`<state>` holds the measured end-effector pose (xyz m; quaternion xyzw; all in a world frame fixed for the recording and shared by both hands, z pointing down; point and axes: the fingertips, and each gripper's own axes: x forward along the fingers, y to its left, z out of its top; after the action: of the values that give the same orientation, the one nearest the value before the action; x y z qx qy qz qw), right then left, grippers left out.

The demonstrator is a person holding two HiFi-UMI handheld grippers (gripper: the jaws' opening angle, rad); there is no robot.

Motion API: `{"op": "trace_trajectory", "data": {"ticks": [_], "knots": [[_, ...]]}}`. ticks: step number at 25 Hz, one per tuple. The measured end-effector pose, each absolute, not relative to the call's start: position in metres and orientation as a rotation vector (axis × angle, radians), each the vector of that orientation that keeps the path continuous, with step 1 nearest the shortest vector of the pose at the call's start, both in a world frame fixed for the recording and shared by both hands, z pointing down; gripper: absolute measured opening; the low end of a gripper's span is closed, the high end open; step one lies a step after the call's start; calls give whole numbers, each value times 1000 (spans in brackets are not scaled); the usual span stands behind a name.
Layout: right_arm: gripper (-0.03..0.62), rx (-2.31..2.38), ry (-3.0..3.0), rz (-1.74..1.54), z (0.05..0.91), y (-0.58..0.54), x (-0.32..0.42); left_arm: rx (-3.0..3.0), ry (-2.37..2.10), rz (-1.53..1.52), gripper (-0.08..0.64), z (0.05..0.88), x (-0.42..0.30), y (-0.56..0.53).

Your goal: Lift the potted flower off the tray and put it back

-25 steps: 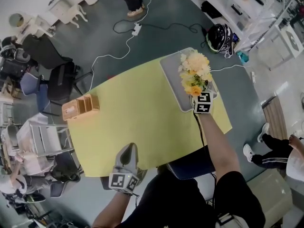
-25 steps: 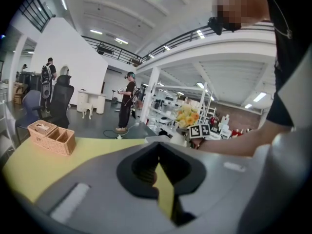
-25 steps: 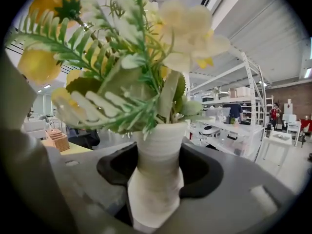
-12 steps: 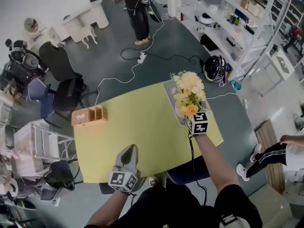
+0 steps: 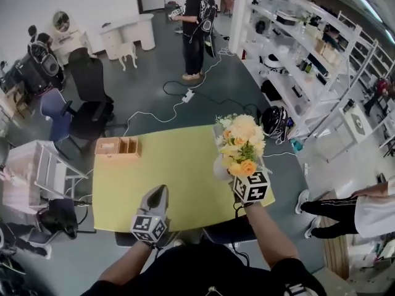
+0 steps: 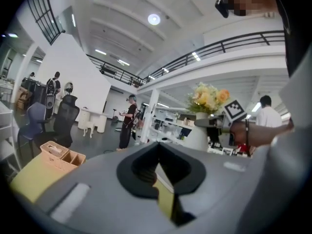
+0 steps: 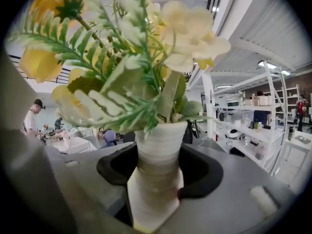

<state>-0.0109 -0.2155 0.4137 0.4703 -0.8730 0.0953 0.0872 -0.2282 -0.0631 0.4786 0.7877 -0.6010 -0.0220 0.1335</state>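
The potted flower (image 5: 241,143), yellow and cream blooms in a ribbed white pot (image 7: 156,179), hangs in the air above the yellow table (image 5: 173,165). My right gripper (image 5: 242,176) is shut on the pot, with its jaws against both sides in the right gripper view. The grey tray is almost wholly hidden behind the bouquet; only a grey sliver (image 5: 216,168) shows at its left. My left gripper (image 5: 155,197) hovers over the table's near edge, shut with nothing in it. In the left gripper view the flower (image 6: 208,97) and the right gripper (image 6: 214,122) show to the right.
A wooden compartment box (image 5: 117,147) sits at the table's far left corner. Office chairs (image 5: 89,97) stand to the left and shelving (image 5: 308,54) to the right. A person (image 5: 194,29) stands beyond the table, and another person's legs (image 5: 333,208) show at the right. Cables cross the floor.
The right gripper has lifted the potted flower off the tray and carried it up towards the camera. The left gripper rose too. The head view tilted up.
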Motion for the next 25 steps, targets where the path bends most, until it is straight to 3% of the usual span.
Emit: {"op": "trace_trajectory", "data": {"ticks": [25], "knots": [[255,1340,-2611,257,403,-134,-38,2310,-1745,-114,8,464,-232,-51]]}}
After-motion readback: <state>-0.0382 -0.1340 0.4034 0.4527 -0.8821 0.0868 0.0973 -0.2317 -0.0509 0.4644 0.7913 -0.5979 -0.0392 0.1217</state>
